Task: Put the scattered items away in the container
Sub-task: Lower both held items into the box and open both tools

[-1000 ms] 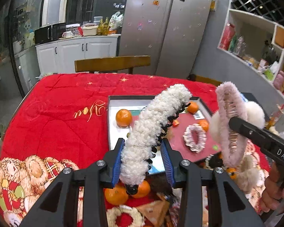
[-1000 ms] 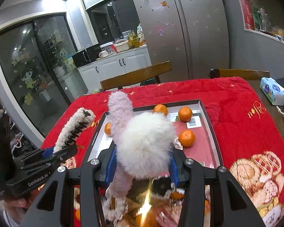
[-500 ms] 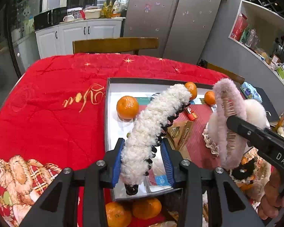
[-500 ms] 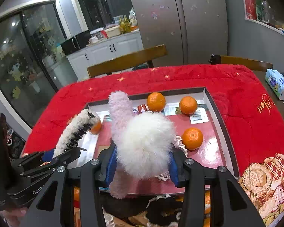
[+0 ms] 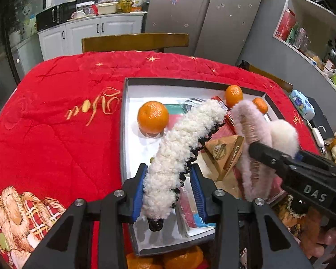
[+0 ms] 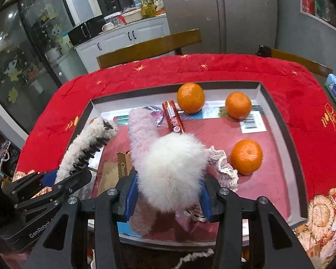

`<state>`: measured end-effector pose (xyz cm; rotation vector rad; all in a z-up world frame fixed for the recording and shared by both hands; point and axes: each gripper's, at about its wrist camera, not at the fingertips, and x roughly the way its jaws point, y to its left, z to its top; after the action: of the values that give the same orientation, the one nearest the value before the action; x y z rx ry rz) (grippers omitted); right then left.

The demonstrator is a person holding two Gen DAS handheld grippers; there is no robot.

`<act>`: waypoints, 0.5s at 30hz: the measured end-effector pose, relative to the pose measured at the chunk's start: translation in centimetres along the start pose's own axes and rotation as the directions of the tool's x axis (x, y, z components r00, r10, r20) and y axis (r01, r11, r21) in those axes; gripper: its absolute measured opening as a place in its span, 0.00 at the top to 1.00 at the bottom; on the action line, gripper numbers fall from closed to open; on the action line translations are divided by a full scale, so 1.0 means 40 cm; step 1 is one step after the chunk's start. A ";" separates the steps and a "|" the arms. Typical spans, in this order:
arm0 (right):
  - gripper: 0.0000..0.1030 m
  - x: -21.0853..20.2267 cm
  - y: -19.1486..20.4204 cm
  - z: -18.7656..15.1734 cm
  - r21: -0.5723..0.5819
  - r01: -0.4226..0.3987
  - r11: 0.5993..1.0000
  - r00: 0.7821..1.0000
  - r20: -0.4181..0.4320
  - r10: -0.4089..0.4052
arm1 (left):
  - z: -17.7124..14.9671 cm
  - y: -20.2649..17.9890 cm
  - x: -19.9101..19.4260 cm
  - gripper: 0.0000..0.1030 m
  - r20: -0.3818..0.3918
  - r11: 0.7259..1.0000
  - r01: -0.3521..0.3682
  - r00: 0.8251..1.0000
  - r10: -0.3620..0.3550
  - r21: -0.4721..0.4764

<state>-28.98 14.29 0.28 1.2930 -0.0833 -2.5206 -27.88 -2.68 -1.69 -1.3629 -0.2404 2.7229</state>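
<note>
I hold two fluffy hair clips over the container (image 6: 277, 121), a shallow dark-rimmed tray with a white and red floor, lying on a red quilted cloth (image 5: 56, 112). My left gripper (image 5: 168, 192) is partly closed on the white curly-fleece clip (image 5: 181, 143), its blue pads pressing the clip's lower end; the clip's long axis runs up and away from the jaws, toward the tray's far right, black teeth facing right. It hangs above the tray's left half, so the tray floor lies straight below and ahead of that gripper. My right gripper (image 6: 168, 198) is partly closed on the pink furry clip with a white pompom (image 6: 170, 168); the pink arm points away from the jaws toward the far rim, and the pompom fills the gap between the pads. This clip is over the tray's near middle. Both grippers tilt downward at the tray, side by side, neither clearly nearer to the floor. I judge that the coming move is a lowering and a release, and both clips already sit inside the rim's outline. In the tray already lie several oranges (image 6: 246, 157), a red tube (image 6: 173, 120), a brown triangular snack packet (image 5: 224, 154) and a cream crocheted scrunchie (image 6: 224, 168). More oranges and oddments lie outside the near rim, not yet tidied.
</note>
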 end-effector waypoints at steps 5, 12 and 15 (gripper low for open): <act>0.57 0.026 -0.001 -0.013 -0.008 -0.020 1.000 1.000 -0.017 0.020 | 0.000 -0.023 0.027 0.61 -0.011 0.999 -0.013 1.000 0.013 0.037; 0.55 0.034 -0.011 -0.012 0.009 -0.048 0.999 0.999 -0.012 0.048 | 0.006 -0.033 0.046 0.62 -0.007 0.998 -0.042 0.999 0.042 0.055; 0.52 0.034 -0.010 -0.013 0.011 -0.051 0.999 0.999 -0.013 0.051 | 0.009 -0.035 0.047 0.61 -0.012 0.998 -0.044 0.999 0.045 0.052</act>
<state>-29.40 14.33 -1.15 1.2944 -0.1253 -2.4716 -29.27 -1.05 -2.70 -1.3880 -0.1397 2.7347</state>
